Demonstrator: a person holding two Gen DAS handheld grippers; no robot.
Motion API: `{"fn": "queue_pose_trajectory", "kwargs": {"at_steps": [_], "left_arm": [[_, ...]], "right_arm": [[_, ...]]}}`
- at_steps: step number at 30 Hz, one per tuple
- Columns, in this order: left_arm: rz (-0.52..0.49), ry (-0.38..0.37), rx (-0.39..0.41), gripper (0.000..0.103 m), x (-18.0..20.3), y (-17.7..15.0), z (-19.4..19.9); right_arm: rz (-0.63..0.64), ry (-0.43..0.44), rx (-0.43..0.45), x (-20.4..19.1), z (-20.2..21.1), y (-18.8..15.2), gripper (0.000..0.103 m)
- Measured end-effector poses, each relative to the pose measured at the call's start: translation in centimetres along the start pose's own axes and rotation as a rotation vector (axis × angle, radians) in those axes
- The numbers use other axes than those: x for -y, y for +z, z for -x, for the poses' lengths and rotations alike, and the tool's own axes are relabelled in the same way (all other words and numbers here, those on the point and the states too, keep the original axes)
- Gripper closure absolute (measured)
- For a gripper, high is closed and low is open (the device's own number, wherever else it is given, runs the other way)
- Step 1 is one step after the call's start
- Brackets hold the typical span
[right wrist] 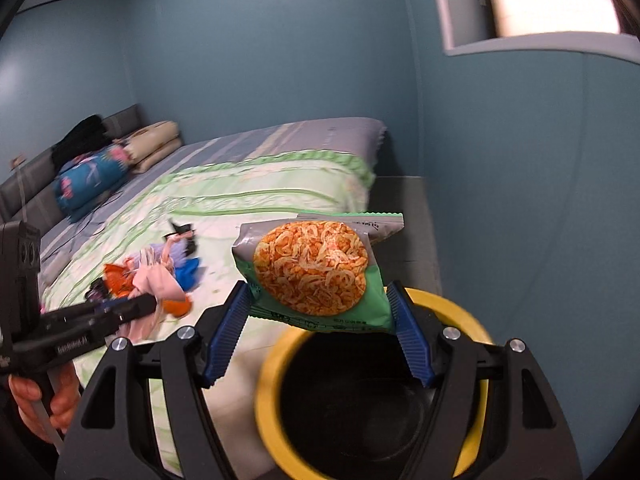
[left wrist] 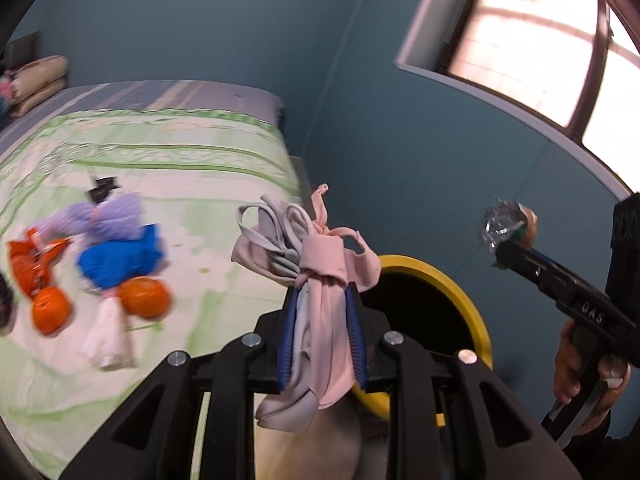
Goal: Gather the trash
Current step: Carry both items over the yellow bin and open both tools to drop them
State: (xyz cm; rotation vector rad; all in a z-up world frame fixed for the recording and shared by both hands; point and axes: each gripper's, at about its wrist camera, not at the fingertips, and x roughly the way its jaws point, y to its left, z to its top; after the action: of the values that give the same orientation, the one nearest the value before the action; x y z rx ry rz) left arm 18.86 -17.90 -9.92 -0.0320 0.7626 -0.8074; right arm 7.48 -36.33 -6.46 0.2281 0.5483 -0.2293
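Currently, status by item:
Left gripper [left wrist: 322, 320]: jaws clamped tight on a bundle of pink and grey cloth [left wrist: 316, 264]; the cloth sticks out above the blue pads and hangs below them.
Right gripper [right wrist: 320, 316]: jaws set wide, pads pressing both side edges of a green snack packet [right wrist: 316, 268] with a printed orange disc; packet held flat between them.
Bin: black trash can with yellow rim [right wrist: 272, 364] stands on the floor off the foot corner of the bed, against the blue wall. In the right wrist view the packet sits just above the bin mouth; in the left wrist view the cloth is near the rim [left wrist: 420, 266], on its bed side.
Bed [left wrist: 192, 148]: green-patterned cover. Left on it, toward the near edge: two oranges [left wrist: 146, 296], an orange net bag [left wrist: 30, 260], blue and purple items [left wrist: 120, 256], a white wrapper [left wrist: 108, 340], a small black clip [left wrist: 103, 190]. All blurred, so exact identity is uncertain.
Step in hand: carry phase, both loads nearly at the bin, nothing dropped yet.
Next move needs: centre each load over the opening, then open the jaws. Packet looks almost lined up. Cloth probably needs to come further over the rim first, and its loose tails could snag on the pads or the rim.
Remaining: bed litter needs more trips.
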Motion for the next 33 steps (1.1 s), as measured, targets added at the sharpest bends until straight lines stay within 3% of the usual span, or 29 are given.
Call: {"fn": "queue_pose_trajectory", "kwargs": {"at_steps": [9, 24, 33], "left_arm": [[0.01, -0.112, -0.088, 0.081, 4.1, -2.4, -4.9], [-0.049, -0.136, -0.193, 0.081, 7.1, -5.4, -7.3], [-0.047, -0.142, -0.219, 0.081, 6.9, -6.0, -7.9]], "right_arm": [[-0.068, -0.023, -0.032, 3.6, -0.8, -0.9, 0.037], [-0.161, -0.041, -0.075, 6.3, -2.9, -1.8, 0.037], [-0.188, -0.047, -0.103, 6.4, -3.8, -2.0, 0.037]]}}
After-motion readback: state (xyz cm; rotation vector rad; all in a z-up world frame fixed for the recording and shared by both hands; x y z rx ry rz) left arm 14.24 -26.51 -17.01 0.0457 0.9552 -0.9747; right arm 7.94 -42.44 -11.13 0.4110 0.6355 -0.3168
